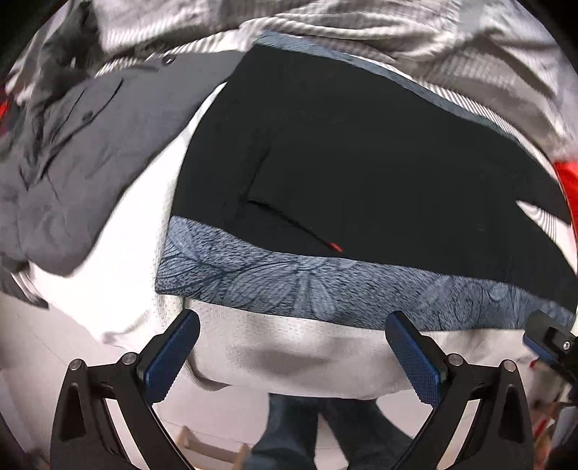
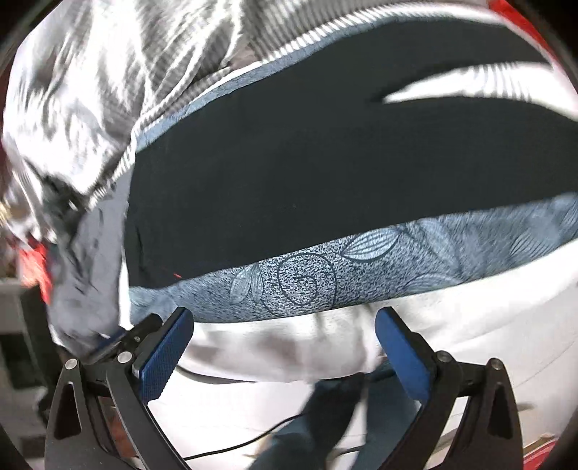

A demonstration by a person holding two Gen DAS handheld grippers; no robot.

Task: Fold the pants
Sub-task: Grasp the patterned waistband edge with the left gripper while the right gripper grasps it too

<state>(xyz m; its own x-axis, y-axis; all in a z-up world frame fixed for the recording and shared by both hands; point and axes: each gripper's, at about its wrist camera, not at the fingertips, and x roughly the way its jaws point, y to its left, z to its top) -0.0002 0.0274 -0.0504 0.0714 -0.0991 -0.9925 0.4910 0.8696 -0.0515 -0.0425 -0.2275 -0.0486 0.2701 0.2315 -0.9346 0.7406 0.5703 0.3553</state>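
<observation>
**Dark pants on patterned cloth, both grippers clear of them**

While both grippers hang at the near edge of the surface, the item stock reads as follows.

Item 1: dark pants, nearly black, lying flat and spread on a blue-grey patterned cloth. A small red mark shows close to their near edge. In the right wrist view the pants split into two legs toward the right.

Item 2: patterned cloth, leaf and spiral print, showing as a band between the pants and the grippers.

Item 3: white bedding, under the cloth, hanging over the near edge.

Item 4: left gripper, fingers spread wide, blue pads empty. Tips sit just short of the patterned band, apart from the pants.

Item 5: right gripper, fingers likewise spread, nothing between them, just short of the band.

Item 6: grey shirt, left of the pants, crumpled.

Item 7: striped fabric, heaped beyond the pants.

Item 8: person's legs in blue trousers, below.
</observation>
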